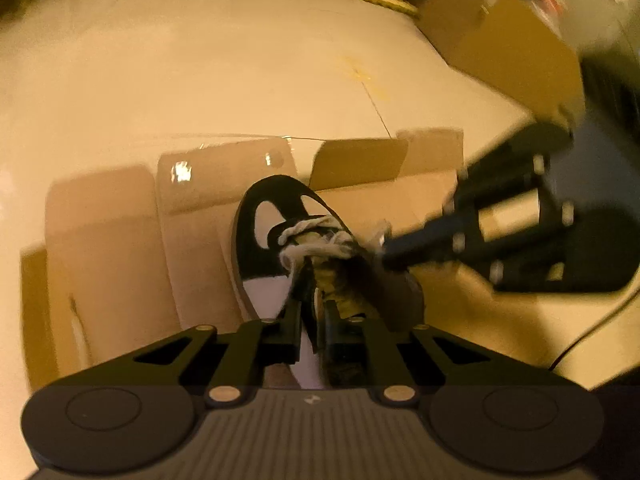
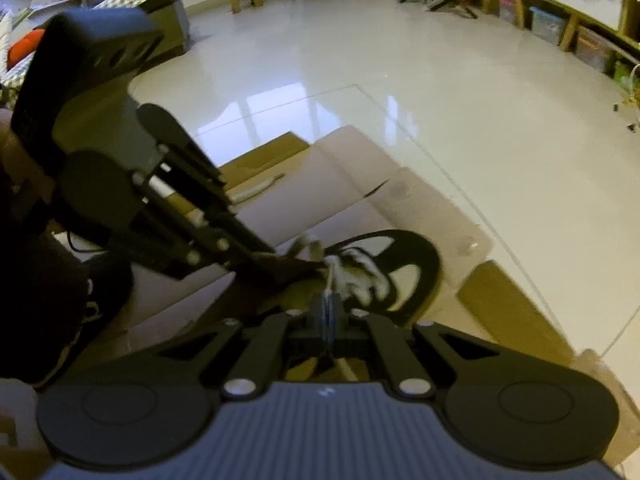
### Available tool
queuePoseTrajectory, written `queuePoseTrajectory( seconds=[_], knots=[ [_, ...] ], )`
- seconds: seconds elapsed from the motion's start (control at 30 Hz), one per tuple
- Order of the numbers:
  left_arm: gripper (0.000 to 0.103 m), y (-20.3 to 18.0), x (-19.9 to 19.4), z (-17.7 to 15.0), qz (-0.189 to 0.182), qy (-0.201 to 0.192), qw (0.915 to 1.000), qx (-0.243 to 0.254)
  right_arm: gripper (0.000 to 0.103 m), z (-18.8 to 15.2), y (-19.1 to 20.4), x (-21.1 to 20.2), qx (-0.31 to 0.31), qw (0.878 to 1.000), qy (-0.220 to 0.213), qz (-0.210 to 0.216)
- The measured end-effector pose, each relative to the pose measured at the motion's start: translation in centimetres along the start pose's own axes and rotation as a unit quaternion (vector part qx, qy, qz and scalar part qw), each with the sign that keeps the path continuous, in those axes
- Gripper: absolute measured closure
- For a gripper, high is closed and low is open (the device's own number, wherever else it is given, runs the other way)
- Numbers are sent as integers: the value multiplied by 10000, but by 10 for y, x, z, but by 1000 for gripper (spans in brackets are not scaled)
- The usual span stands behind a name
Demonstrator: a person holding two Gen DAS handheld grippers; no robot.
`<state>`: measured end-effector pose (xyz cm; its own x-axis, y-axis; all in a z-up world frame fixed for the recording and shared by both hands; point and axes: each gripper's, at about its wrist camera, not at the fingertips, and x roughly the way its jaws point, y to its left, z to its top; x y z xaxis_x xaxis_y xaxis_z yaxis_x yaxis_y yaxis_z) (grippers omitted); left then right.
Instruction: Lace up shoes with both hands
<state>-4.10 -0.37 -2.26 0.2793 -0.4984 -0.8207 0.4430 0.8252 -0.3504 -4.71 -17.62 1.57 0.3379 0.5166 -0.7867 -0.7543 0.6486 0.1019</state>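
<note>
On flattened cardboard [image 1: 120, 248] spread over a glossy tiled floor [image 2: 400, 80] sits a black-and-white shoe [image 1: 256, 248], toe pointing away from both cameras. White lace [image 1: 316, 236] is bunched over the tongue area, blurry. Left gripper [image 1: 312, 320] points steeply down at the shoe's near end, jaws nearly together with only a narrow gap; part of the shoe shows in that gap, but can't tell if the pads actually grip anything. Right gripper [image 2: 329, 312] is clamped tight on a strand of the white lace, which runs from its tips forward to the laced part of the shoe. In the left wrist view the right gripper comes in from the right, tips at the laces. Cardboard boxes [image 1: 500, 40] stand at upper right, well apart from the shoe.
</note>
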Motion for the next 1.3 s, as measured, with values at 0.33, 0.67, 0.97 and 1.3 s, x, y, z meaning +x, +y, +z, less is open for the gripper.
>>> queuePoseTrajectory(
  seconds=[0.33, 0.67, 0.97, 1.3],
  knots=[
    [95, 56, 5, -5, -804, 95, 9739, -2119, 102, 4, 6, 16, -206, 9993, 217, 221],
    [94, 54, 9, -4, -814, 86, 9760, -2020, 102, 10, 10, 29, -410, 9982, 385, 224],
    [94, 50, 9, -4, -770, 75, 9802, -1820, 102, 14, 14, 33, -530, 9973, 474, 180],
    [85, 43, 9, -2, -943, 175, 9831, -1561, 102, 20, 17, 33, -591, 9977, 304, 136]
  ],
)
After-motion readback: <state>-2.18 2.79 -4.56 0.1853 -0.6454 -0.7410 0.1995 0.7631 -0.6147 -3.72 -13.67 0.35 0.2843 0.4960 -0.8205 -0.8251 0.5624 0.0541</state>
